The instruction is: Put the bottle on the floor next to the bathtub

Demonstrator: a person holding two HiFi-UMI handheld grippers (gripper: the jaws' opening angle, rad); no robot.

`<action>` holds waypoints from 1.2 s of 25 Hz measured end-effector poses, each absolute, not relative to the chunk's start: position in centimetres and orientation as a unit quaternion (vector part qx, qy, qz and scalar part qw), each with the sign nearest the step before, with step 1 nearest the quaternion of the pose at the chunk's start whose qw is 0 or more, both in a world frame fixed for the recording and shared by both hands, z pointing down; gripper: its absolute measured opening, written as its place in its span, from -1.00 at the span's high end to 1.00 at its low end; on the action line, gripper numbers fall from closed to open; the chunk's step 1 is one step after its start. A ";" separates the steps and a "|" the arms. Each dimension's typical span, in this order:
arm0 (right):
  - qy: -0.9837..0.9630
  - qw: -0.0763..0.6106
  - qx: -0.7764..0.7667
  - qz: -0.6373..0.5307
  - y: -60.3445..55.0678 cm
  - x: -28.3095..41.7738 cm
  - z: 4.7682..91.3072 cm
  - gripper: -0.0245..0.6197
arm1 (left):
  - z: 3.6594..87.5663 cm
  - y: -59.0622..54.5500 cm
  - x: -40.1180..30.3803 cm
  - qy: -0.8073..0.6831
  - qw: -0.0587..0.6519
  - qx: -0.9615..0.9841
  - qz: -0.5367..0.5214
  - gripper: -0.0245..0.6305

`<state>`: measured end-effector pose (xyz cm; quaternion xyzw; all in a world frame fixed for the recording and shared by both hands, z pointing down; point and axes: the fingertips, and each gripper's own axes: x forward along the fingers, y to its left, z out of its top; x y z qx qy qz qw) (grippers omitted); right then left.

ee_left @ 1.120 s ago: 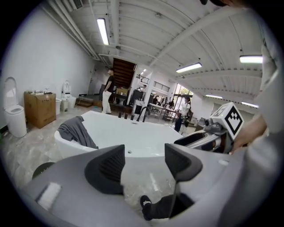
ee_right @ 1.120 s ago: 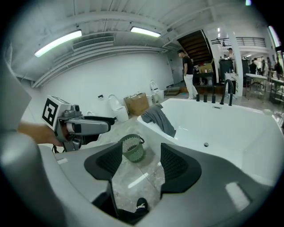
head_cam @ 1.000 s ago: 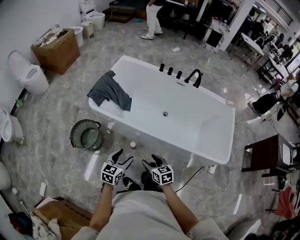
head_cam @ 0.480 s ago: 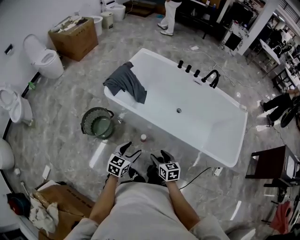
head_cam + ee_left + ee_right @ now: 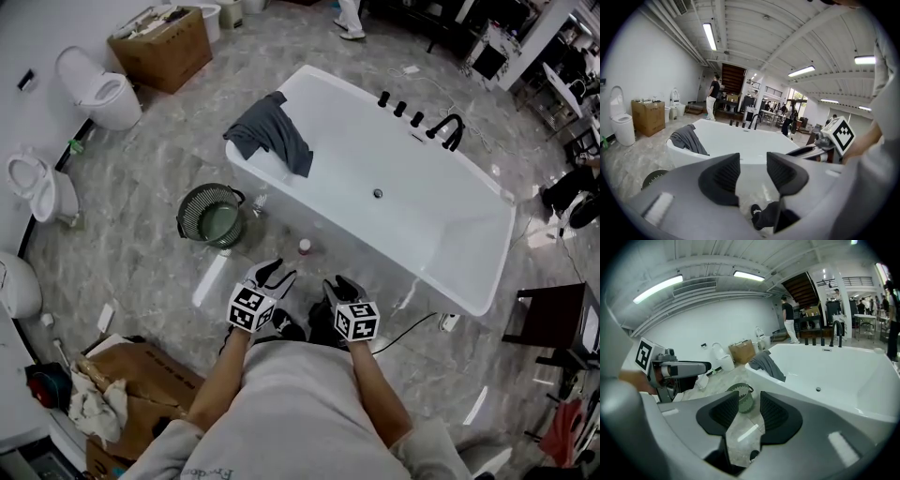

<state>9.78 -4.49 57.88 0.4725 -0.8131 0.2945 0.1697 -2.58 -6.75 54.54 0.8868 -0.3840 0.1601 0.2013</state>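
Observation:
A small bottle (image 5: 304, 247) with a reddish cap stands on the marble floor, close against the near side of the white bathtub (image 5: 469, 281). My left gripper (image 5: 272, 274) and right gripper (image 5: 342, 286) are held side by side in front of the person's body, a short way back from the bottle. Both pairs of jaws are closing, with nothing between them. In the left gripper view the left gripper (image 5: 752, 171) faces the bathtub (image 5: 740, 140). In the right gripper view the right gripper (image 5: 749, 408) points at a green basket (image 5: 744, 397). Neither gripper view shows the bottle.
A green basket (image 5: 211, 216) sits on the floor left of the tub, and a grey cloth (image 5: 274, 133) hangs over the tub's rim. Toilets (image 5: 98, 89) and a cardboard box (image 5: 164, 37) line the left wall. Black taps (image 5: 441, 127) and a dark chair (image 5: 553, 323) are on the right.
The head view has slid, so the tub and basket sit higher and further right in the picture. Both grippers stay together before the body, their jaws narrower. The bottle has not moved.

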 end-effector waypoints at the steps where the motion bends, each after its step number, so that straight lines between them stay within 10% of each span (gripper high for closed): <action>1: -0.813 0.170 0.474 0.294 -4.4 9.7 57.9 0.51 | 54.6 -6.7 -2.8 -0.388 0.202 0.885 0.159 0.25; 11: -0.804 0.169 0.485 0.298 -3.8 10.3 58.2 0.84 | 54.8 -6.0 -3.3 -0.399 0.209 0.881 0.146 0.74; 30: -0.801 0.180 0.479 0.311 -3.9 10.4 58.9 0.92 | 56.3 -6.0 -3.2 -0.394 0.216 0.874 0.186 0.75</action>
